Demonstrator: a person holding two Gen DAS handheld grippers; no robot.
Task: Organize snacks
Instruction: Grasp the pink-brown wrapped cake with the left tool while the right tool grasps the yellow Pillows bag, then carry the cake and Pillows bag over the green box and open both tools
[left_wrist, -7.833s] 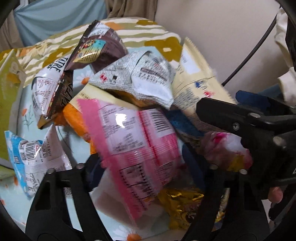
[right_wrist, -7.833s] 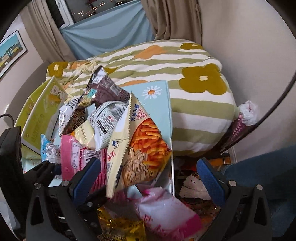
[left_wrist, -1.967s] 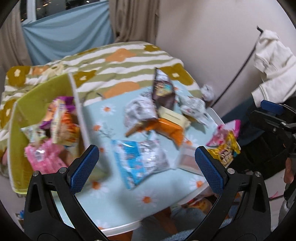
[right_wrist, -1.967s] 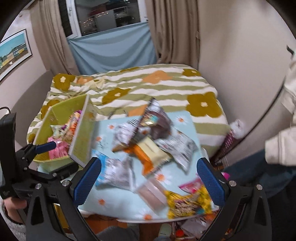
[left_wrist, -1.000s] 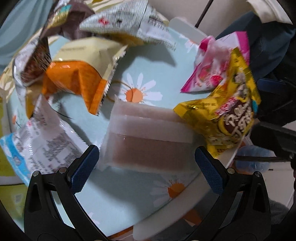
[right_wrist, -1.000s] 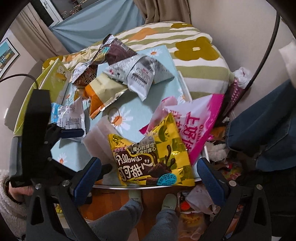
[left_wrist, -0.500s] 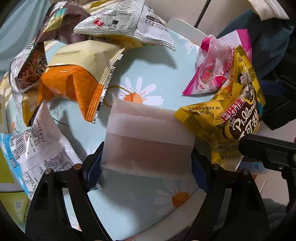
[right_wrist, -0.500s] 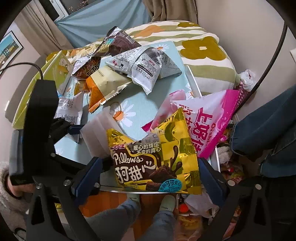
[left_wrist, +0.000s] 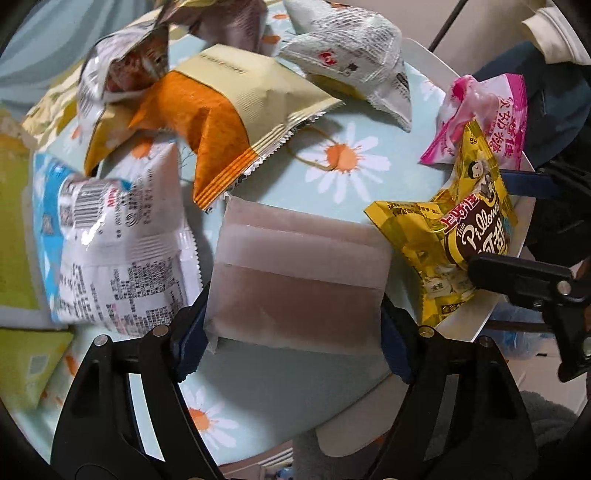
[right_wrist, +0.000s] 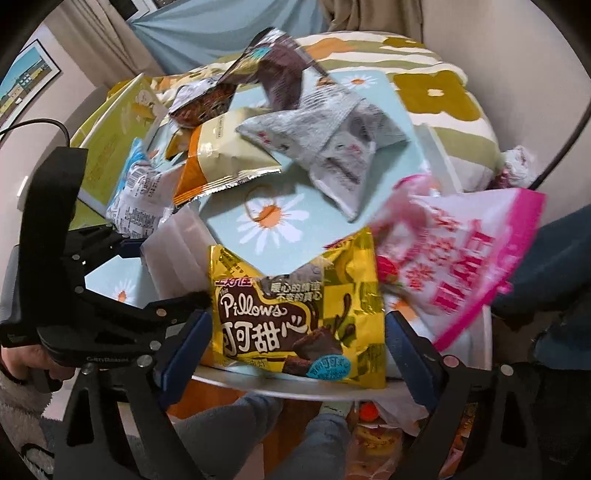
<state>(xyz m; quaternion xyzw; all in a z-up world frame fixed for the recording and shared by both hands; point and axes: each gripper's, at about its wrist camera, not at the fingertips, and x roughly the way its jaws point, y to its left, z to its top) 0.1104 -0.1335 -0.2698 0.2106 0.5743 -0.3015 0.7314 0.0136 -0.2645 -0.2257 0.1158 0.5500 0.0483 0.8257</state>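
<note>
Snack bags lie on a daisy-print table. My left gripper is shut on a frosted pale-brown packet, its blue pads pressing both side edges near the table's front. The packet also shows in the right wrist view. My right gripper is shut on a yellow Pillows bag at the table's near edge; the same bag shows in the left wrist view. A pink bag lies just right of it.
An orange and cream bag, a grey-white bag, a blue-white bag and a brown bag lie further back. A green box stands at the left. A striped flowered bedspread lies behind.
Both grippers have closed in: the left pads now clamp the frosted packet, the right pads clamp the yellow Pillows bag. Earlier the left gripper dropped a pink bag in the green box.
</note>
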